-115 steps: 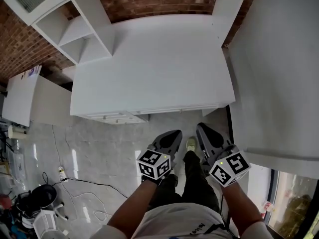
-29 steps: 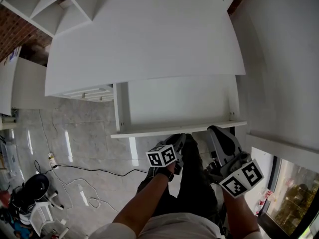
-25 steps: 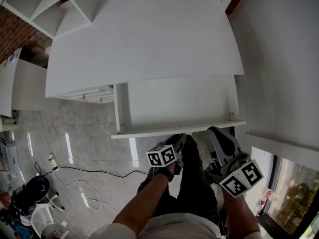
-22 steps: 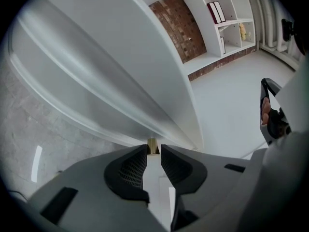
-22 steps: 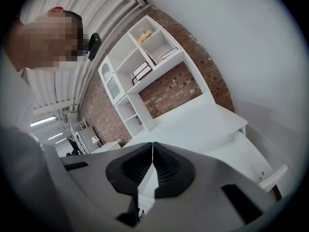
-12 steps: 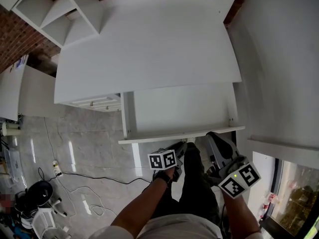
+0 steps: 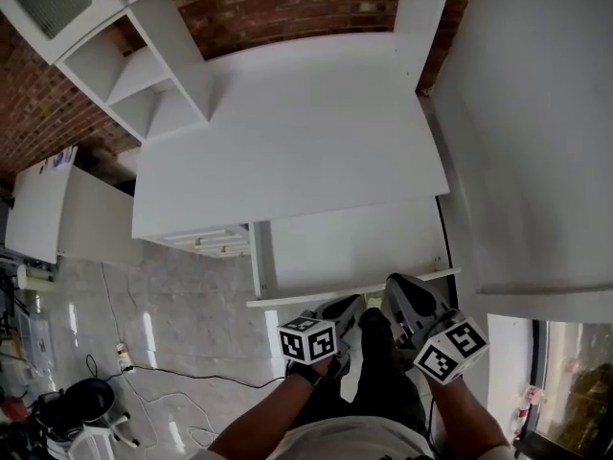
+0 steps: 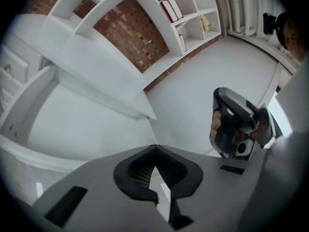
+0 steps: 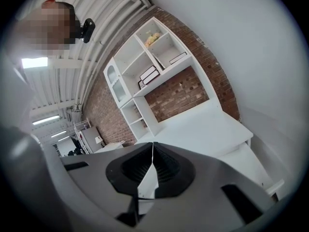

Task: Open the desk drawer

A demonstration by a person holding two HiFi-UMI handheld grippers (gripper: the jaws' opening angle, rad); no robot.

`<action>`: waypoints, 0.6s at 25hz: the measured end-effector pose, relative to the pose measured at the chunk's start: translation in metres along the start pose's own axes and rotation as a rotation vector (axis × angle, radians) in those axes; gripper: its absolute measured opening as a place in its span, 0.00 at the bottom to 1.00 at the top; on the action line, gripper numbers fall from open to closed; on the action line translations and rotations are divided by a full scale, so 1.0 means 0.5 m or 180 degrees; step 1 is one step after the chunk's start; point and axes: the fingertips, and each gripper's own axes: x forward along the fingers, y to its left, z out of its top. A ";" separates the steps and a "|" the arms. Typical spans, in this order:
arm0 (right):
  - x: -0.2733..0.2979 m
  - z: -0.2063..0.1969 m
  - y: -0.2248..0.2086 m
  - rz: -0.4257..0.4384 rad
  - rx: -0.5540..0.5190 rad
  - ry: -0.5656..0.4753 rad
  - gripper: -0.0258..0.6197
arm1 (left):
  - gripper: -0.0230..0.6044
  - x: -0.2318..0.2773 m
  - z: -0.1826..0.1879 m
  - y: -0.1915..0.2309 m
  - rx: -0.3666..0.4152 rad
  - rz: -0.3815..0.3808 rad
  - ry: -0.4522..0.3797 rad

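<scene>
The white desk (image 7: 287,132) has its wide drawer (image 7: 354,247) pulled out toward me, and the inside looks bare. My left gripper (image 7: 351,306) hovers at the drawer's front edge (image 7: 316,297), shut with nothing between its jaws. Just right of it, my right gripper (image 7: 394,285) hangs over the same edge, also shut and holding nothing. In the left gripper view the shut tips (image 8: 154,148) point over the drawer's interior (image 8: 72,124). In the right gripper view the closed tips (image 9: 153,145) face the desk top (image 9: 203,129).
A white shelf unit (image 7: 144,65) stands on the desk's back left against a brick wall (image 7: 287,3). Small drawers (image 7: 206,242) sit under the desk's left part. A white wall (image 7: 536,142) bounds the right side. Cables (image 7: 144,353) lie on the tiled floor at left.
The drawer, closed in the oldest frame, stands pulled out. Over the last second the left gripper has risen to the drawer's front edge, and the head view has tilted up toward the brick wall.
</scene>
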 end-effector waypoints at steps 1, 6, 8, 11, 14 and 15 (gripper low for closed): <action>0.000 0.008 0.003 -0.0004 -0.0020 -0.0006 0.07 | 0.06 -0.014 0.028 -0.018 0.0084 -0.0031 -0.0063; 0.001 0.047 0.029 0.0014 -0.0113 0.0001 0.07 | 0.06 -0.080 0.145 -0.124 0.0545 -0.0158 -0.0335; 0.000 0.072 0.044 0.0035 -0.0160 -0.0026 0.07 | 0.06 -0.104 0.185 -0.166 0.0714 -0.0188 -0.0433; -0.002 0.109 0.072 0.0086 -0.0232 -0.0088 0.07 | 0.06 -0.144 0.242 -0.216 0.0956 -0.0184 -0.0591; -0.010 0.144 0.101 0.0144 -0.0355 -0.0153 0.07 | 0.06 -0.180 0.287 -0.266 0.1166 -0.0225 -0.0732; -0.012 0.156 0.109 0.0159 -0.0404 -0.0171 0.07 | 0.06 -0.190 0.301 -0.282 0.1228 -0.0250 -0.0778</action>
